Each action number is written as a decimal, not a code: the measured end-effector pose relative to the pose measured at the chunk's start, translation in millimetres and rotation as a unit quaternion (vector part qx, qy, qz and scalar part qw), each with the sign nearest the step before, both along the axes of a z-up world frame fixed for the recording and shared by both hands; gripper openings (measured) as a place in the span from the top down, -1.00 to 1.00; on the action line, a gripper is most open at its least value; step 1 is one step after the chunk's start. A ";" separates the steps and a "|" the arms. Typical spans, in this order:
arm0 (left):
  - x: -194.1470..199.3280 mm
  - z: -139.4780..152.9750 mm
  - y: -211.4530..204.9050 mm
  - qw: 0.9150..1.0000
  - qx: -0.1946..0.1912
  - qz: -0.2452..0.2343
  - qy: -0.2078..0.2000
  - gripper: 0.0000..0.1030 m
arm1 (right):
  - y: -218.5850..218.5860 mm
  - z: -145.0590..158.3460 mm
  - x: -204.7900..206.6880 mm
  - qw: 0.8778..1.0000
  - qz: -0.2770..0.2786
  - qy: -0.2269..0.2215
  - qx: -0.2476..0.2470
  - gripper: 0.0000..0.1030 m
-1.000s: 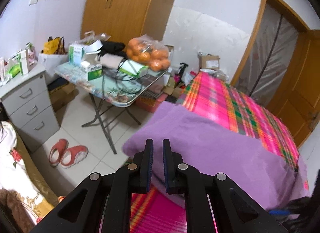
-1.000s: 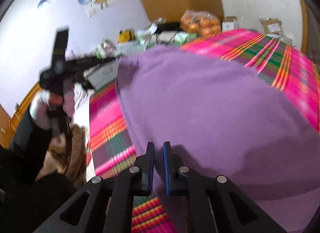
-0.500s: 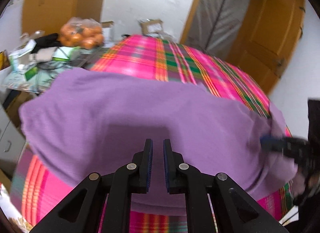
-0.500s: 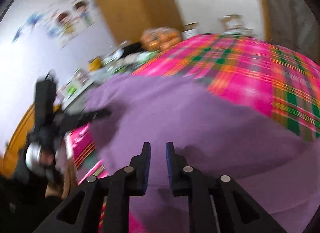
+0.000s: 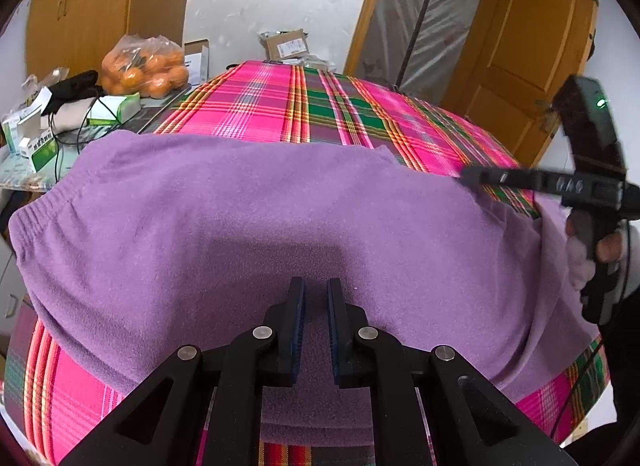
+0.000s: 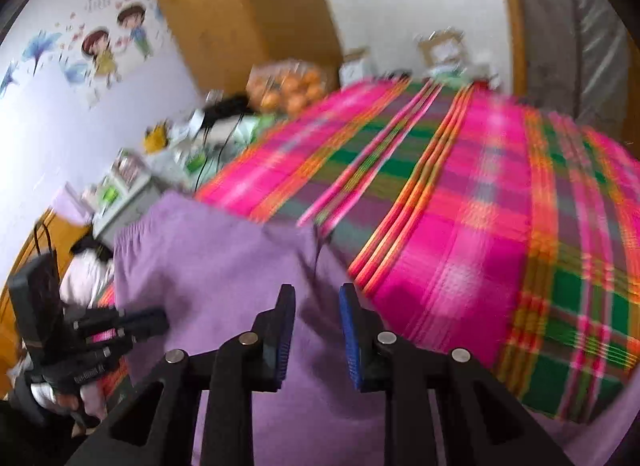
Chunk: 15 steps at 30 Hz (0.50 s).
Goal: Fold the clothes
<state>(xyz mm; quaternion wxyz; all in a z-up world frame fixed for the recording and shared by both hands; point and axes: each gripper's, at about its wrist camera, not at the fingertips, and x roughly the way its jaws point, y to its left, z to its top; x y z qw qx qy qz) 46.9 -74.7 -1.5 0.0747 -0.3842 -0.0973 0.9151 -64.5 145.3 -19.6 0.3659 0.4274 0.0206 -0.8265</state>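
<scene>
- Purple garment, a soft fleecy knit with a ribbed hem at its left end, lies spread across the near part of the bed and fills the middle of the left wrist view.
- Its far edge runs almost straight across the frame; beyond it the plaid bedspread, in pink, green and orange stripes, lies bare to the top centre.
- Left gripper sits at lower centre over the cloth with its jaws nearly together, a narrow slit between the blue pads; whether any fabric is pinched there cannot be told.
- Right gripper fills the lower centre of its own blurred view, above the garment's right end; its jaws are opening, with the cloth lying below the gap and neither pad pressing on it.
- In the left wrist view the same right gripper reaches in from the right edge, its tip at the garment's far right corner, held by a hand.
- At upper left, just beside the bed, a cluttered side table carries a bag of oranges, small green-and-white boxes and black cables.
- Cardboard boxes stand past the far end of the bed, a wooden wardrobe at upper left and a wooden door at upper right.
</scene>
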 end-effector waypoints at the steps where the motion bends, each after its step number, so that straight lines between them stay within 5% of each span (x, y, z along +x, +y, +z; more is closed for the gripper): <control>1: 0.6 -0.2 -0.9 1.000 0.003 0.000 0.001 0.79 | -3.1 -4.3 0.9 1.000 0.015 -0.008 0.006 0.54; 9: -2.0 -0.8 -0.5 1.000 0.004 0.002 0.001 0.79 | -15.2 -15.8 33.6 0.997 0.069 0.004 0.034 0.60; 15: -1.4 -1.1 -0.5 1.000 0.006 0.003 0.002 0.79 | -20.5 -6.6 41.2 0.994 0.099 0.009 0.048 0.40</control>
